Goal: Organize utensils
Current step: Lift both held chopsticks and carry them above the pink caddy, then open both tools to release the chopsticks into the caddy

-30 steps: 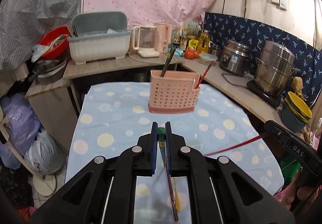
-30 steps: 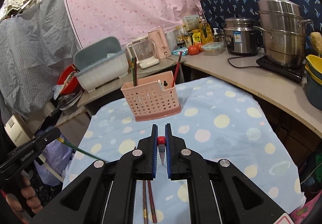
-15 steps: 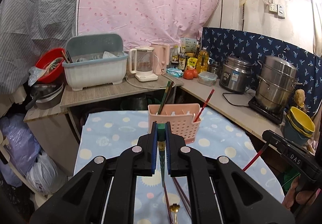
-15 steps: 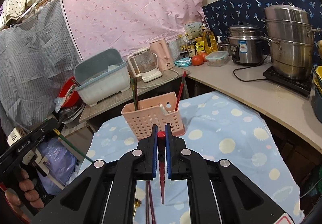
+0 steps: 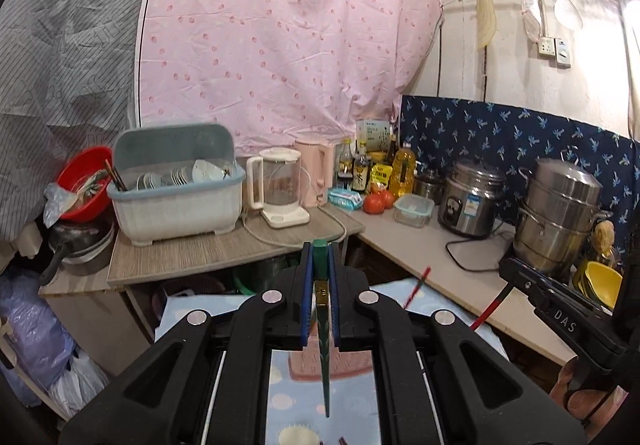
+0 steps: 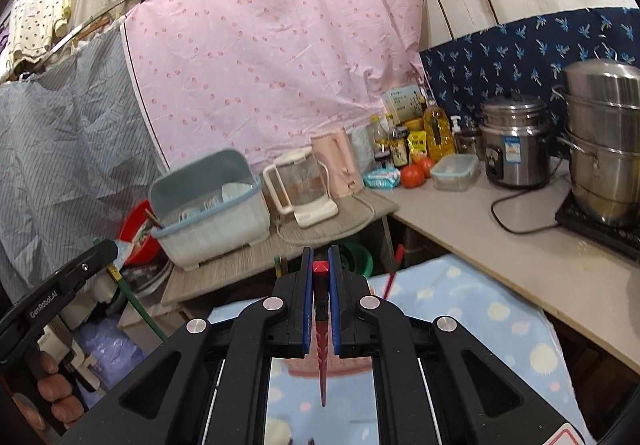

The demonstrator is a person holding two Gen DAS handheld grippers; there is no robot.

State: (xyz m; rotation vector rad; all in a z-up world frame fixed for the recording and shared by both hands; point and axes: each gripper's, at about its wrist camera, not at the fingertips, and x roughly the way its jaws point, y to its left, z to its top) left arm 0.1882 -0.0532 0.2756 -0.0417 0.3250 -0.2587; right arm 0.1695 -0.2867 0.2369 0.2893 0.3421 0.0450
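Note:
My left gripper (image 5: 320, 257) is shut on a green chopstick (image 5: 325, 357) that hangs point-down between its fingers. My right gripper (image 6: 320, 265) is shut on a red chopstick (image 6: 322, 357), also point-down. The pink utensil basket (image 5: 320, 365) lies below both grippers, mostly hidden by them; it also shows in the right wrist view (image 6: 320, 365). A red chopstick (image 5: 418, 285) sticks up from it. The right gripper shows at the right of the left wrist view (image 5: 516, 273). The left gripper shows at the left of the right wrist view (image 6: 108, 249).
The table has a blue dotted cloth (image 6: 480, 325). Behind it a counter holds a dish rack (image 5: 176, 197), a blender jug (image 5: 280, 189), bottles, tomatoes, a rice cooker (image 5: 472, 201) and a steel steamer pot (image 5: 560, 213). Yellow bowls (image 5: 600, 277) sit at the right.
Both grippers have risen and tipped upward with their chopsticks. The basket has dropped from mid-view to under the fingers, and the utensils lying on the cloth have gone out of sight.

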